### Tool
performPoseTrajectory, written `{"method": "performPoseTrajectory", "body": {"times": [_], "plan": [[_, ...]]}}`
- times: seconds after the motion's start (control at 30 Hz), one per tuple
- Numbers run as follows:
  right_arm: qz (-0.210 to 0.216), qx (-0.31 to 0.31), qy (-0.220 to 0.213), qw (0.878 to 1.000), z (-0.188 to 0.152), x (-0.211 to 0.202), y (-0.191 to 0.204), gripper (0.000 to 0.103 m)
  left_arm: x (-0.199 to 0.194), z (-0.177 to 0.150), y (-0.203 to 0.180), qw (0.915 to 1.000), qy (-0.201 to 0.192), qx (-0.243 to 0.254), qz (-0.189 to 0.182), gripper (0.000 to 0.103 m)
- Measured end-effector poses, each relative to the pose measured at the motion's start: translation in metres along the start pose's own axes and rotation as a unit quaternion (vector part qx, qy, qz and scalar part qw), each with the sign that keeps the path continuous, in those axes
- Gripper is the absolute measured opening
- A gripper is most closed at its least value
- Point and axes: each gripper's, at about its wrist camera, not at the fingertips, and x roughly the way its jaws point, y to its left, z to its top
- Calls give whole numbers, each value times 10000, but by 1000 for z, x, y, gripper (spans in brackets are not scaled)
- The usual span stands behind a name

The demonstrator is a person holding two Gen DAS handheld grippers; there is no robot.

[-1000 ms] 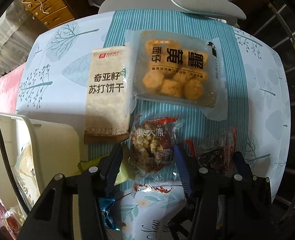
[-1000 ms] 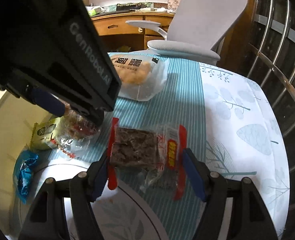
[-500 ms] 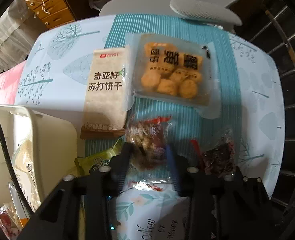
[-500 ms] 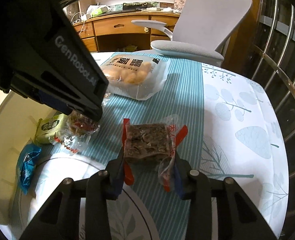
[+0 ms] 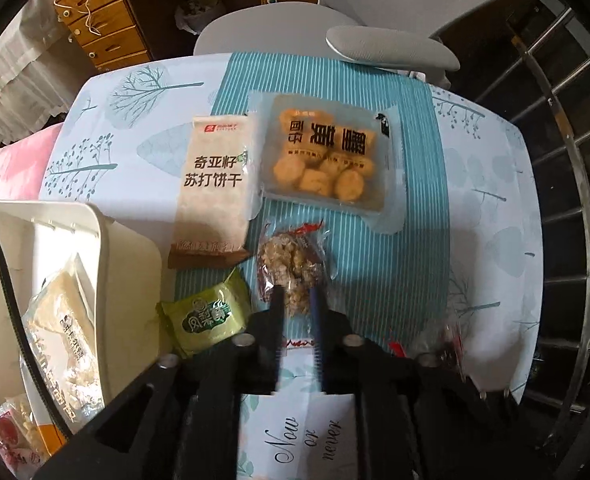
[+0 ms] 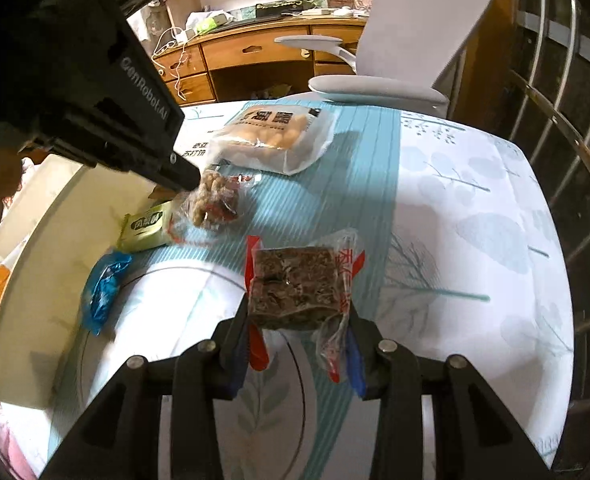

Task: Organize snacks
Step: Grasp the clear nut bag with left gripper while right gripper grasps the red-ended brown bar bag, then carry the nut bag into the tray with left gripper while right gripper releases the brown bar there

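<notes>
My left gripper (image 5: 297, 304) is shut on a clear-wrapped nut cluster snack (image 5: 291, 264) and holds it above the striped tablecloth; it also shows in the right wrist view (image 6: 215, 200). My right gripper (image 6: 297, 328) is shut on a dark brown bar in a clear and red wrapper (image 6: 295, 284), lifted off the cloth. A beige cracker pack (image 5: 217, 188), a pack of yellow puffs (image 5: 327, 160), a green pastry packet (image 5: 207, 316) and a blue wrapper (image 6: 105, 286) lie on the table.
A white bin (image 5: 95, 232) with snack bags in it stands at the left. A grey office chair (image 6: 395, 60) and a wooden desk (image 6: 255, 48) are behind the table. Metal railings (image 6: 555, 100) run along the right.
Both grippers have closed on their snacks and lifted them off the cloth. The left gripper has pulled up and back, so more of the table and bin shows.
</notes>
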Motion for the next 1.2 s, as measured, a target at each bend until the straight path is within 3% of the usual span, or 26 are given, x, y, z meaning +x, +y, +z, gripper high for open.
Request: {"method": "performPoseTrajectory", "body": {"times": [0.23,0.53,0.57,0.63,0.83,1.2], "plan": [[6,371,152,9992,-16,-15,-18,39,17,15,2,9997,171,-176,78,57],[-34,770,235,9967,-25,-23,-38,39,46,21,-1,9984,460,-110,294,57],[-26,813,230,9964,-25,-24,-40,39,51,21,-1,9981,510,-119,325,56],[-18,897,216,9957,-24,-25,-43,39,57,21,-2,9978,570,-147,306,44],[-27,1010,175,9947,-23,-30,-47,39,60,18,-7,9977,583,-68,345,42],[-64,907,138,9958,-16,-56,-41,39,16,2,-25,9985,519,154,80,42]]}}
